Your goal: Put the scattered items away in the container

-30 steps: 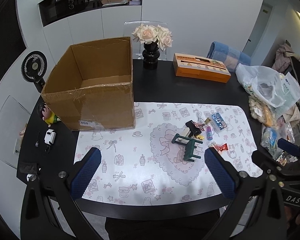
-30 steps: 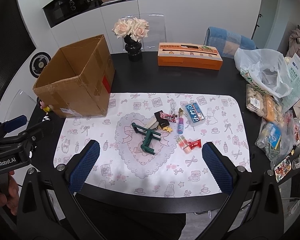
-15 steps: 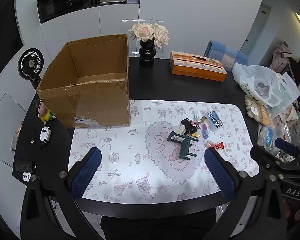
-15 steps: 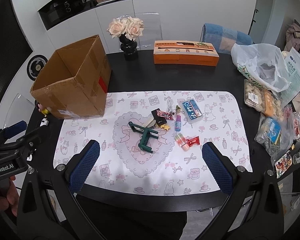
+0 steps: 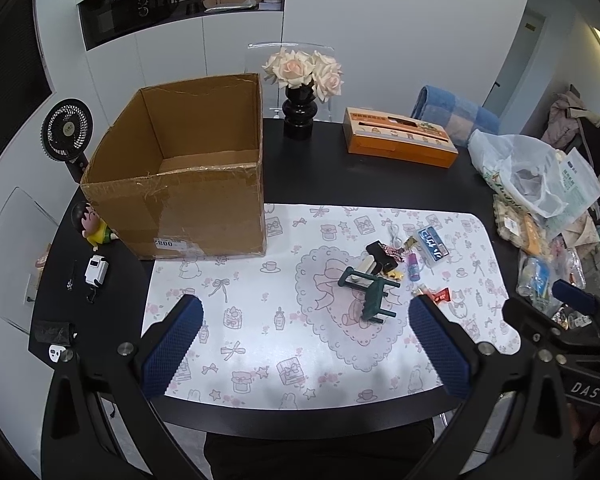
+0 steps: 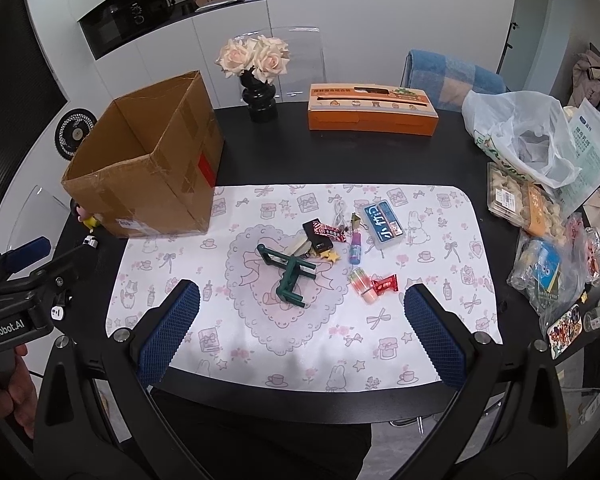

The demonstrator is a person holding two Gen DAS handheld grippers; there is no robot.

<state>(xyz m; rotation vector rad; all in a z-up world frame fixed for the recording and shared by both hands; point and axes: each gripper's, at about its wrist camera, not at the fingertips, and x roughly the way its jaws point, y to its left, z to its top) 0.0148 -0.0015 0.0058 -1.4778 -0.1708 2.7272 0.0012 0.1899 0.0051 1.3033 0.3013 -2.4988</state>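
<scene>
The little things [image 6: 320, 248] were piled beside the open box [image 5: 180, 184]; both grippers' jaws were spread wide, holding nothing.

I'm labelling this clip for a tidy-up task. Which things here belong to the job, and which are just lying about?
Part of the job:
cardboard box, open
green toy chair
blue pack
purple tube
red candy
left gripper and right gripper, both open and holding nothing

Just lying about:
flower vase
orange tissue box
plastic bag
desk fan
</scene>
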